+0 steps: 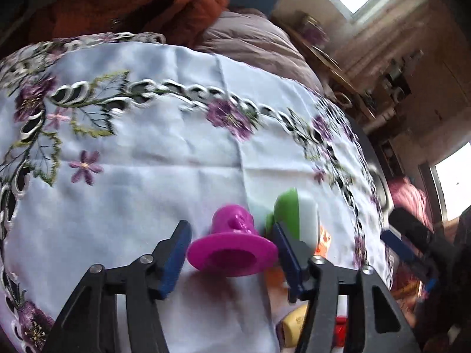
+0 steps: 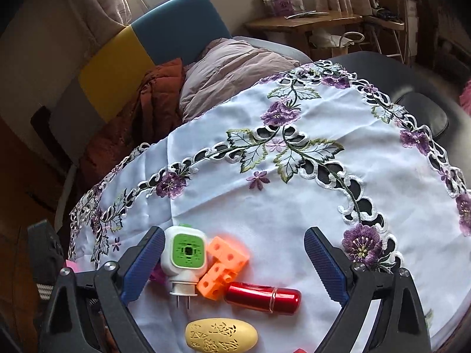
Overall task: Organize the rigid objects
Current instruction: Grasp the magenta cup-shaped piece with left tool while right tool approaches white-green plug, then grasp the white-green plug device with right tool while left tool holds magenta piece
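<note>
Magenta plastic, bell-shaped with a wide brim: the toy (image 1: 232, 250) lies on its side on the table's embroidered cloth (image 1: 164, 164), between my left gripper (image 1: 232, 253) pads, not pinched yet. My right gripper (image 2: 235, 264) hangs wide open over the plug-in (image 2: 184, 257), orange blocks (image 2: 223, 267), glossy red tube (image 2: 263, 297) and yellow oval (image 2: 220, 336), clustered, I reckon, for sorting.

The plug-in device (image 2: 184, 257) is standing on the tablecloth (image 2: 294, 206). In the right wrist view, the block toy (image 2: 222, 267) is touching the device's right side, the cylinder (image 2: 263, 297) is lying right of and nearer than the device, and the oval piece (image 2: 220, 336) is lying nearest. The hat-shaped toy (image 1: 232, 247) is lying just left of the device.
</note>
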A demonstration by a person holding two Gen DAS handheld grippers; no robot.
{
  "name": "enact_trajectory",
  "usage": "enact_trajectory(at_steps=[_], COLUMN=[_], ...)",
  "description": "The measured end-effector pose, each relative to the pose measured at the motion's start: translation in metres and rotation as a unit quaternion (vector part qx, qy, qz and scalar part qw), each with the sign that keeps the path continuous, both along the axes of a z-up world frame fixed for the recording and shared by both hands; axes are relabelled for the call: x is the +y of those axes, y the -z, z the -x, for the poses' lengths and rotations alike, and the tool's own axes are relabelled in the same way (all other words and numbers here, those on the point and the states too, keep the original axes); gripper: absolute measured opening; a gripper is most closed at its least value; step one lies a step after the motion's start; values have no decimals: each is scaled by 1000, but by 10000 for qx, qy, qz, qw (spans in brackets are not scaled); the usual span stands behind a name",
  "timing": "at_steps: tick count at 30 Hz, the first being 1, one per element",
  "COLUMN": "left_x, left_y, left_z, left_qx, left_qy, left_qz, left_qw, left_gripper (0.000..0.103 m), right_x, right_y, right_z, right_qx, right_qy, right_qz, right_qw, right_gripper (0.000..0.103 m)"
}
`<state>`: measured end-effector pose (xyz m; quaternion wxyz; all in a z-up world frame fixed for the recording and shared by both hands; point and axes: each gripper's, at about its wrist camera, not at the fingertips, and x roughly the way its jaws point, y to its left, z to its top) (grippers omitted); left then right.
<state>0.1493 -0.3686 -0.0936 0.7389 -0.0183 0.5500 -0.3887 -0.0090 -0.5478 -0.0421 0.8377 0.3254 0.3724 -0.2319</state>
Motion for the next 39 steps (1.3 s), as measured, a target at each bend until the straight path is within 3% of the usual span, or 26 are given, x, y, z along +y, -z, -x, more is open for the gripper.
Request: enact_trajectory(at_steps=[4,13,19,24,31,39], left_x=[7,53,83,84,82,87], left_y=[-2,-12,-16,-15,-6,-5], left_z=[7,43,82,96,88,92], left_qx=[-90,-678,-1009,-1315,-809,-814], left_qy=[104,139,206,348,407,377], left_qz=[17,-496,-597,-632,-530,-401], left_qw=[9999,9964,9929,9887,9945,9952], left_gripper=[58,58,58,58,59,59], right_x=[-1,0,6,15,16,21], right_y=[1,2,5,8,13,14], right_z=[0,0,-7,-13,-16,-19], right_qx=[22,20,-75,-22,187,279], right_qy=[10,-27,-331,-570,-591,-690], right_qz=[-31,-36,-234,-220,-180,-86], right_qw=[10000,10000,9992,9981,9979,9972], right_gripper=[96,96,96,95,95,95])
